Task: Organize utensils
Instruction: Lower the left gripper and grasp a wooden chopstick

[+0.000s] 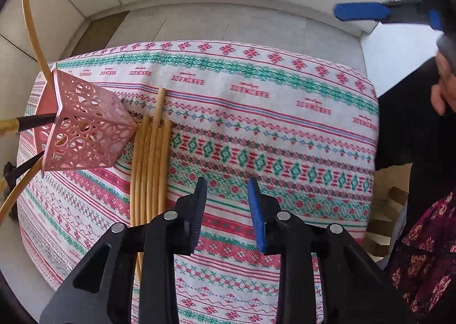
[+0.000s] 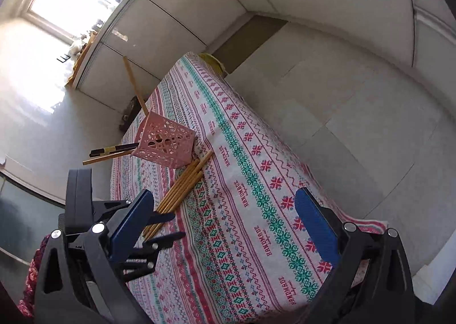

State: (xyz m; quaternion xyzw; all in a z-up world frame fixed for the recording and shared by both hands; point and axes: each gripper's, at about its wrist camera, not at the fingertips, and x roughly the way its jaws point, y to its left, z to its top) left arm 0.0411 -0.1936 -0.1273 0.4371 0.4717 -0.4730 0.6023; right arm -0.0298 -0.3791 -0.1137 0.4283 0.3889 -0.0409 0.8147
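Pink perforated holder [image 1: 85, 130] stands on the bench near its edge, with bamboo sticks [image 1: 31, 36] and black-handled utensils [image 1: 28, 123] sticking out the top at angles. Loose bundle of bamboo chopsticks [image 1: 151, 170] lies flat, parallel, just beside the holder's base, one jutting further out.

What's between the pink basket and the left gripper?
A row of wooden chopsticks lies on the tablecloth between the pink basket and the left gripper, seen in the left wrist view.
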